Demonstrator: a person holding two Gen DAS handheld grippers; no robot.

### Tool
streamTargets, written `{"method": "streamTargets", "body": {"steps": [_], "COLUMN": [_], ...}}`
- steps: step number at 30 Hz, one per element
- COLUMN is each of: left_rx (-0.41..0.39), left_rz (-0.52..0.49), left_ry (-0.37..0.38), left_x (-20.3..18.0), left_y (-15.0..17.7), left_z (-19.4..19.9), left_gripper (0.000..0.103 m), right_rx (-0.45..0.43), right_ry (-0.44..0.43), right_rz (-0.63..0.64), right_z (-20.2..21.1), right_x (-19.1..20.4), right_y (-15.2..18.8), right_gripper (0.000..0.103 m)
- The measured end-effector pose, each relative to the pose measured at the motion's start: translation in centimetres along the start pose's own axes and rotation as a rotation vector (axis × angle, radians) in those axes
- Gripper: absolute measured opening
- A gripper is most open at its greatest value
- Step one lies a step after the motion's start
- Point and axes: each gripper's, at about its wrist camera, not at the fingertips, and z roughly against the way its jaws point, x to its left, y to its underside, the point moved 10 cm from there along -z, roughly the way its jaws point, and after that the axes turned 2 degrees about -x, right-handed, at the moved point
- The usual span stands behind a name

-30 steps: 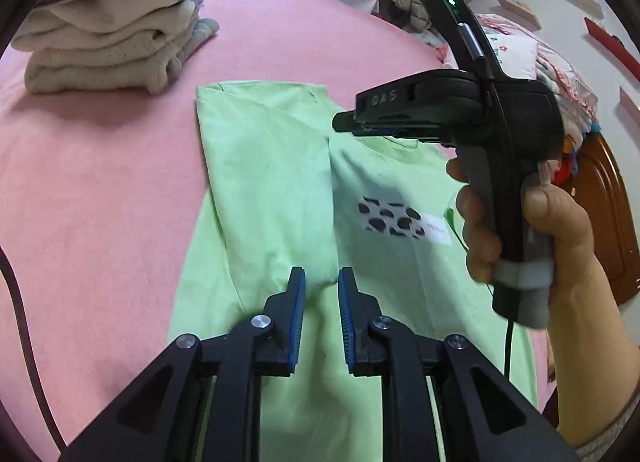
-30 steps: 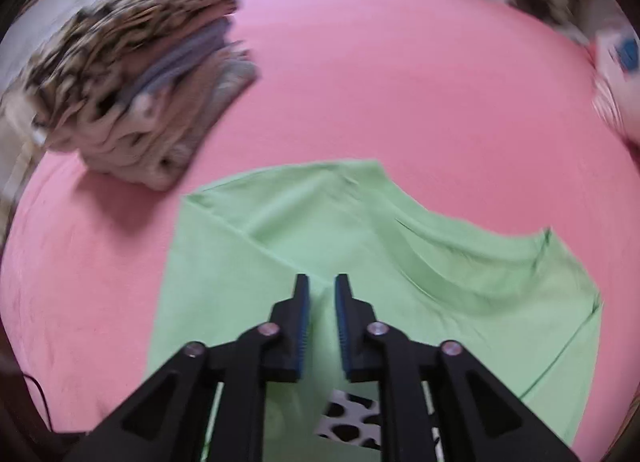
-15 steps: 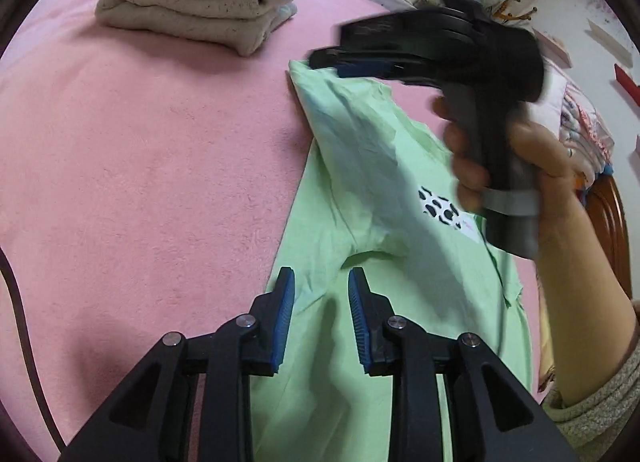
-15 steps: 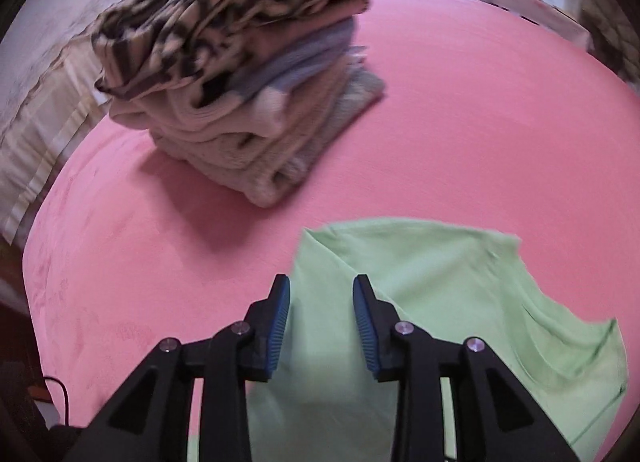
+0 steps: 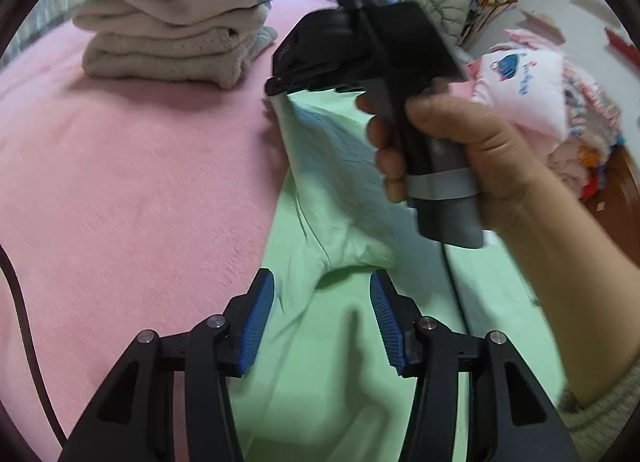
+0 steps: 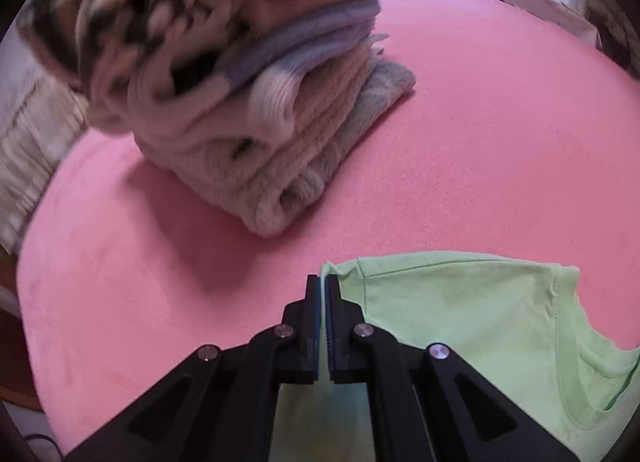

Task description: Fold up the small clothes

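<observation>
Pink fleece bed cover fills both views, bedroom clutter at the far edges. Light green t-shirt lies on it, partly folded, wrinkled, one corner lifted off the cover. In the left wrist view it runs from centre down to 5 o'clock; in the right wrist view it sits at 4 o'clock, neckline seam showing at the right edge.

Right gripper fingers pressed together, pinching the shirt's corner edge, thin strip of green fabric between the pads. Same tool seen from the left wrist camera at 12 to 1 o'clock, held by the right hand, shirt hanging from its tip. Left gripper spread wide, blue pads either side of a raised fold, low over the shirt; contact with the cloth not clear.

Stack of folded clothes at 11 o'clock on the cover, well apart from the shirt, motion-blurred in the right view; top piece striped or animal print, cannot tell. Hand and tool hide the shirt's right half in the left view. Pile of pink and white clothes at 2 o'clock, cut off by the lens rim. No containers visible.
</observation>
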Motion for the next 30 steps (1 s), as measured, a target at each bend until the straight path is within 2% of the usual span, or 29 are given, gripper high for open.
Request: {"method": "streamTargets", "body": {"steps": [5,8,9,12,15,18,19,20,22,26,30], "left_rx": [-0.014,0.000,0.003,0.008,0.020,0.039,0.045,0.045,0.038,0.015,-0.009], "left_rz": [-0.039,0.007,0.028,0.093,0.159,0.172,0.173,0.175,0.187,0.183,0.129], "left_ry": [-0.138,-0.147,-0.138,-0.130,-0.074,-0.042,-0.035,-0.034,-0.051,-0.066,-0.068], "left_x": [0.5,1.8,2.6,4.1,5.0,5.2,5.3,5.5,6.1,6.3,4.6], "left_y": [-1.5,-1.9,-1.9,-2.1,-2.1,-2.3,-2.3,-2.4,-2.8,-3.4,-4.7], "left_z": [-1.6,-2.1,-2.1,-2.4,-2.5,-2.5,-2.4,-2.2,-1.6,0.0,0.5], "left_gripper": [0.048,0.028,0.028,0.028,0.028,0.031,0.033,0.038,0.045,0.047,0.047], "right_rx": [-0.012,-0.027,-0.033,-0.045,-0.033,0.002,0.006,0.004,-0.021,-0.080,-0.077], "right_ry": [0.001,0.003,0.001,0.002,0.011,0.003,-0.011,-0.022,-0.015,0.028,0.093], "right_rz": [-0.020,-0.029,-0.033,-0.037,-0.044,-0.087,-0.112,-0.138,-0.170,-0.174,-0.152], "right_z": [0.1,0.5,0.5,0.3,-0.8,-1.3,-1.0,-0.3,1.5,6.6,11.0], "right_x": [-0.6,-0.9,-0.9,-0.7,-0.6,-1.2,-1.5,-2.0,-2.9,-4.4,-5.2], "right_y": [-0.7,-0.9,-1.0,-1.3,-1.4,-0.8,-0.8,-0.7,-0.6,1.1,5.5], "right_gripper": [0.002,0.002,0.002,0.002,0.002,0.003,0.007,0.010,0.033,0.036,0.036]}}
